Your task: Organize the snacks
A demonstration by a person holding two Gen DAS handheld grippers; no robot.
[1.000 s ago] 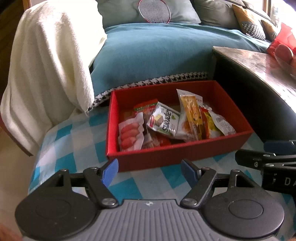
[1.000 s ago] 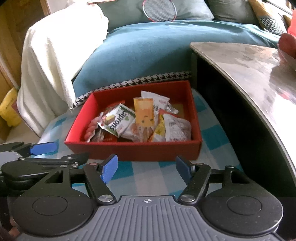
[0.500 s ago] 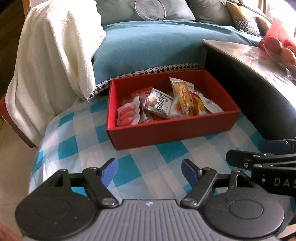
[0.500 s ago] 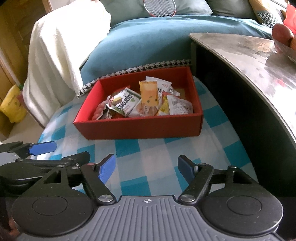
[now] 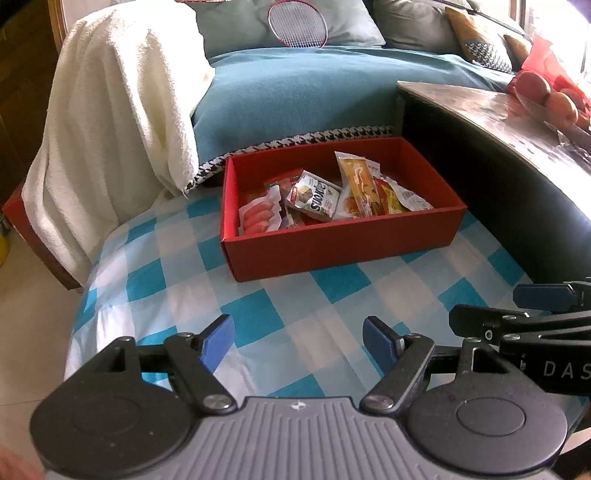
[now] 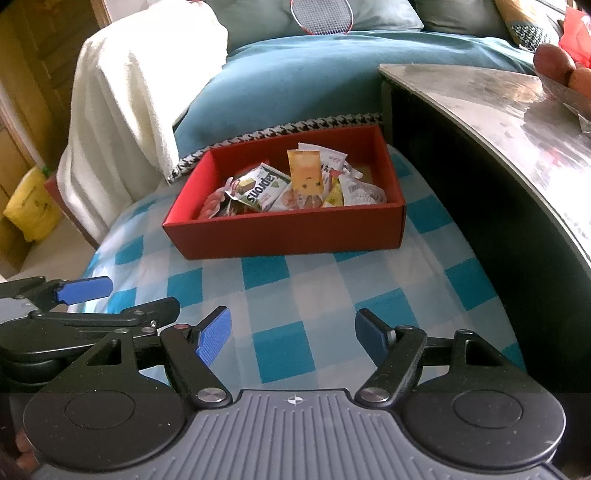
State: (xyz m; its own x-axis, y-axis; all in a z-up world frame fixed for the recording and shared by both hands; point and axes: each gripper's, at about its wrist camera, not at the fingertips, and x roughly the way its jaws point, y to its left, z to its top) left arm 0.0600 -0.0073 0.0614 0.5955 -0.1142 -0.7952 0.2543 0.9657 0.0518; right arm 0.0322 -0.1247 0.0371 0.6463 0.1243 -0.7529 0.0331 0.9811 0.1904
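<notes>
A red box [image 5: 343, 243] stands on a blue-and-white checked cloth [image 5: 258, 306] and holds several snack packets. Among them are a green-and-white packet [image 5: 314, 197], an orange packet [image 5: 356, 188] and a pink sausage pack [image 5: 258, 216]. My left gripper [image 5: 295, 328] hovers over the cloth well short of the box, open, nothing between its blue pads. My right gripper [image 6: 293, 321] is beside it, also open and empty, facing the red box [image 6: 288, 236]. Each gripper's blue fingers show at the edge of the other's view.
A dark table with a shiny top [image 5: 498, 110] stands close on the right and carries fruit [image 5: 546, 96]. A white towel [image 5: 118, 122] drapes at the left. A teal sofa cover [image 5: 295, 92] and a racket [image 5: 297, 22] lie behind the box.
Both grippers have drawn back from the red box, which now sits farther off with more checked cloth in front. The right jaws stand slightly wider.
</notes>
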